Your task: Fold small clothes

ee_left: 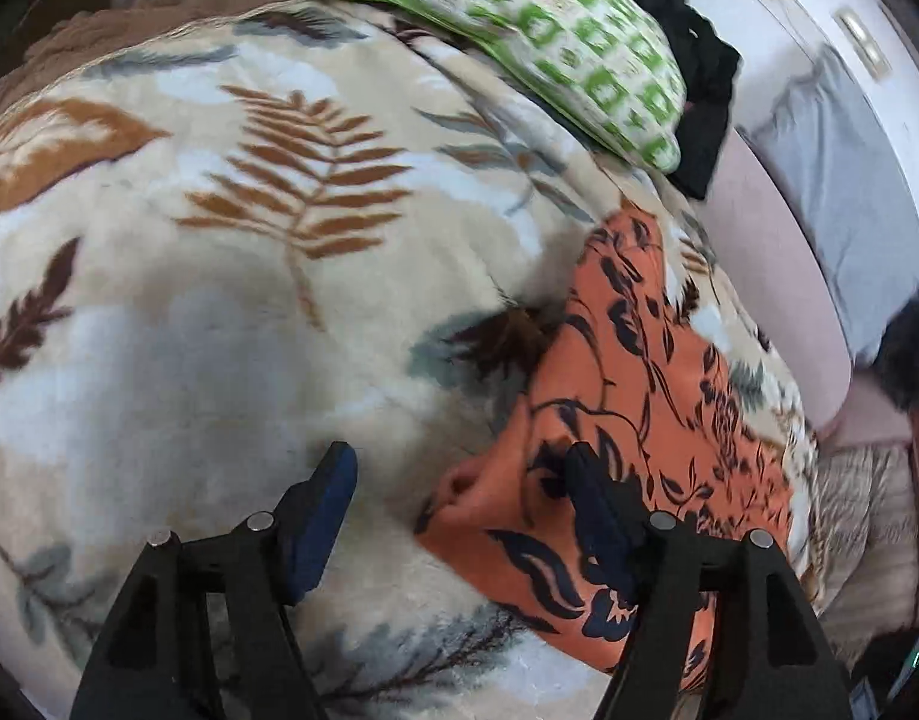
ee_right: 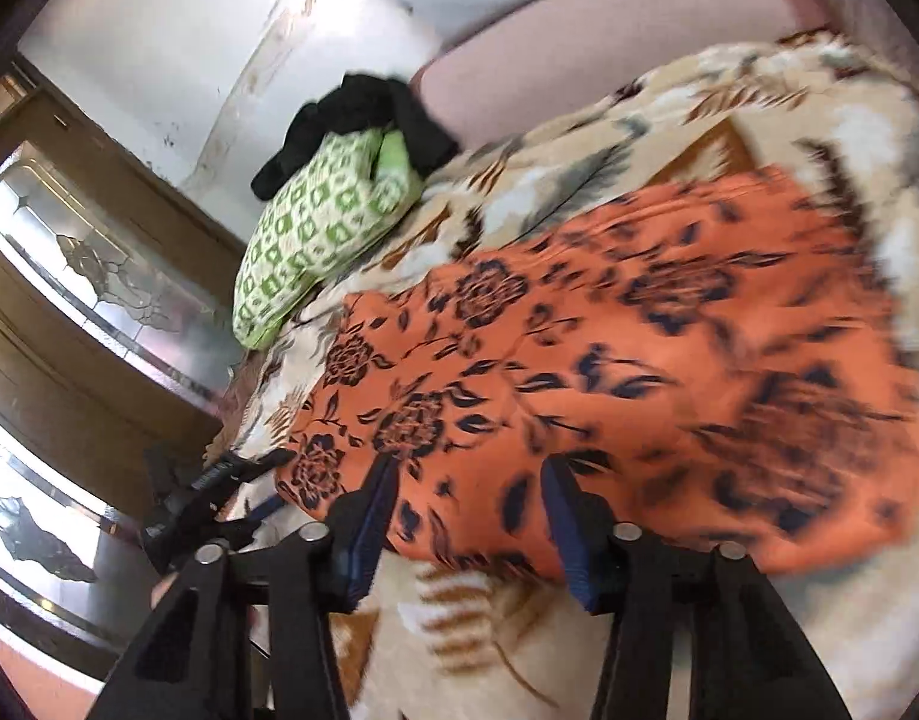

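Both tongs gape wide, gripping nothing: left tongs (ee_left: 459, 468) straddle the orange floral garment's (ee_left: 627, 396) near corner on the leaf-print blanket (ee_left: 219, 240); right tongs (ee_right: 468, 480) straddle its near edge.

My left wrist camera looked down close over the leaf-print blanket (ee_left: 219, 300); my right faced the orange floral cloth (ee_right: 639, 360). Both shared that cloth (ee_left: 627, 420) and the green pillow (ee_left: 519, 30).

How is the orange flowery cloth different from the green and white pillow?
The orange cloth lies flat and thin; the green pillow is puffy. The orange cloth has dark flowers; the green pillow has green squares on white. The orange cloth lies close under both grippers; the green pillow sits far off. Both rest on the leafy blanket.
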Tool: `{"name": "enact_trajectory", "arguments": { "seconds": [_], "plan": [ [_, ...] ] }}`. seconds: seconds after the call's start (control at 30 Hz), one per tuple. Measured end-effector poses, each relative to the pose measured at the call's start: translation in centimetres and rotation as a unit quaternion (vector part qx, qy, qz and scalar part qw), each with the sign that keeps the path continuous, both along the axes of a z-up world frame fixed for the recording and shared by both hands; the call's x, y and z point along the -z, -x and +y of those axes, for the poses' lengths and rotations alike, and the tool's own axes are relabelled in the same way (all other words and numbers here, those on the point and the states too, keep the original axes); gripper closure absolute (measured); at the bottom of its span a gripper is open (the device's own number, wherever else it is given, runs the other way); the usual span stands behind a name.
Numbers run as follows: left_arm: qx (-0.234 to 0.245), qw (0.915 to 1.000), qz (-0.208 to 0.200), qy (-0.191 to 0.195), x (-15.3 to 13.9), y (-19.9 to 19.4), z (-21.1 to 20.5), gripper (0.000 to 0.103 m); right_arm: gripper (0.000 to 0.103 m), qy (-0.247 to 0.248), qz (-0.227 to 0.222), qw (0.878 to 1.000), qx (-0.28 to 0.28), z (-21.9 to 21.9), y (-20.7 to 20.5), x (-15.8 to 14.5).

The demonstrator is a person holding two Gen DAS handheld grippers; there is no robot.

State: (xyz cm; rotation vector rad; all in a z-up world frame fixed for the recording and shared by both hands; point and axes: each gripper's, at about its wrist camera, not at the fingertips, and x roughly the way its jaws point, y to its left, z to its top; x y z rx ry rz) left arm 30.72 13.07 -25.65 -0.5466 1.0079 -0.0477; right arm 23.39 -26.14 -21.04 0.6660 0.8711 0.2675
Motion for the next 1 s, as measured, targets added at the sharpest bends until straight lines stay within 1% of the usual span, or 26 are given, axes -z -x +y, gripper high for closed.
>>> {"name": "enact_trajectory", "arguments": {
  "seconds": [0.03, 0.07, 0.1, 0.13, 0.17, 0.2, 0.23, 0.27, 0.3, 0.33, 0.37, 0.43, 0.47, 0.53, 0.6, 0.63, 0.7, 0.73, 0.77, 0.87, 0.9, 0.93, 0.97, 1.0],
  "plan": [
    [0.002, 0.9999, -0.005, -0.012, -0.1, 0.1, -0.2, 0.032, 0.057, 0.006, 0.007, 1.0, -0.009, 0.8, -1.2, 0.7],
    [0.001, 0.9995, -0.006, -0.032, -0.3, 0.1, -0.4, 0.039, 0.058, 0.017, 0.015, 1.0, -0.015, 1.6, -2.3, 1.4],
    [-0.002, 0.9991, -0.003, -0.042, -0.5, 0.2, -0.4, 0.044, 0.059, 0.031, 0.041, 0.998, -0.024, 2.2, -3.5, 2.8],
    [-0.008, 0.9988, -0.001, -0.047, -0.7, 0.5, -0.3, 0.044, 0.058, 0.03, 0.069, 0.997, -0.029, 2.7, -4.1, 4.3],
    [-0.019, 0.9987, 0.002, -0.046, -0.9, 1.0, -0.1, 0.044, 0.061, 0.02, 0.105, 0.994, -0.036, 2.9, -4.6, 6.0],
    [-0.028, 0.9988, 0.005, -0.041, -1.1, 1.5, 0.2, 0.044, 0.069, 0.018, 0.108, 0.993, -0.032, 2.6, -4.6, 6.6],
    [-0.032, 0.9989, 0.005, -0.032, -1.4, 2.1, 0.2, 0.044, 0.069, 0.022, 0.101, 0.994, -0.028, 2.3, -4.5, 6.2],
    [-0.03, 0.9993, 0.001, -0.022, -1.7, 3.2, 0.0, 0.043, 0.069, 0.018, 0.104, 0.994, -0.032, 2.1, -4.6, 6.1],
    [-0.027, 0.9995, 0.002, -0.016, -1.9, 4.1, -0.2, 0.039, 0.069, 0.012, 0.105, 0.994, -0.032, 1.8, -4.5, 6.1],
    [-0.026, 0.9996, 0.003, -0.009, -1.9, 4.9, -0.6, 0.036, 0.069, -0.004, 0.106, 0.994, -0.03, 1.4, -4.4, 6.5],
    [-0.024, 0.9997, 0.006, 0.007, -1.6, 5.6, -0.9, 0.029, 0.069, -0.014, 0.105, 0.994, -0.028, 1.1, -4.2, 6.7],
    [-0.015, 0.9987, 0.018, 0.044, -0.8, 5.9, -1.6, 0.029, 0.069, -0.031, 0.103, 0.994, -0.024, 0.8, -4.2, 6.9],
    [-0.013, 0.9976, 0.032, 0.06, -0.1, 5.6, -2.1, 0.029, 0.069, -0.034, 0.103, 0.994, -0.024, 0.9, -4.2, 6.9],
    [-0.015, 0.9962, 0.043, 0.074, 0.8, 5.0, -2.7, 0.029, 0.069, -0.038, 0.101, 0.994, -0.024, 0.9, -4.3, 7.0],
    [-0.025, 0.9966, 0.027, 0.074, 0.7, 4.5, -3.1, 0.028, 0.069, -0.043, 0.097, 0.994, -0.025, 0.9, -4.1, 7.1],
    [-0.027, 0.9959, 0.018, 0.084, 0.7, 4.3, -3.2, 0.028, 0.069, -0.044, 0.095, 0.994, -0.028, 1.0, -4.0, 7.1],
    [-0.026, 0.9916, 0.012, 0.126, 1.3, 3.4, -3.4, 0.028, 0.069, -0.047, 0.094, 0.994, -0.033, 0.9, -4.0, 7.0],
    [-0.028, 0.99, 0.01, 0.138, 1.6, 3.0, -3.5, 0.029, 0.069, -0.051, 0.094, 0.994, -0.034, 0.8, -4.0, 7.1],
    [-0.032, 0.9883, -0.001, 0.149, 1.9, 2.5, -3.6, 0.029, 0.069, -0.055, 0.095, 0.993, -0.034, 0.6, -4.0, 7.1],
    [-0.033, 0.9866, -0.021, 0.158, 2.0, 1.6, -4.1, 0.029, 0.069, -0.063, 0.096, 0.993, -0.034, 0.5, -4.0, 7.3],
    [-0.031, 0.9871, -0.026, 0.155, 1.9, 1.5, -4.4, 0.036, 0.069, -0.064, 0.096, 0.993, -0.036, 0.4, -4.1, 7.3],
    [-0.03, 0.9881, -0.03, 0.148, 1.7, 1.4, -4.7, 0.045, 0.069, -0.066, 0.095, 0.993, -0.037, 0.4, -4.1, 7.4],
    [-0.024, 0.9909, -0.03, 0.129, 1.7, 1.4, -5.2, 0.065, 0.069, -0.068, 0.094, 0.992, -0.038, 0.3, -4.0, 7.4],
    [-0.021, 0.9923, -0.03, 0.118, 1.6, 1.3, -5.4, 0.067, 0.069, -0.069, 0.094, 0.992, -0.041, 0.3, -4.1, 7.4]
  ]
}}
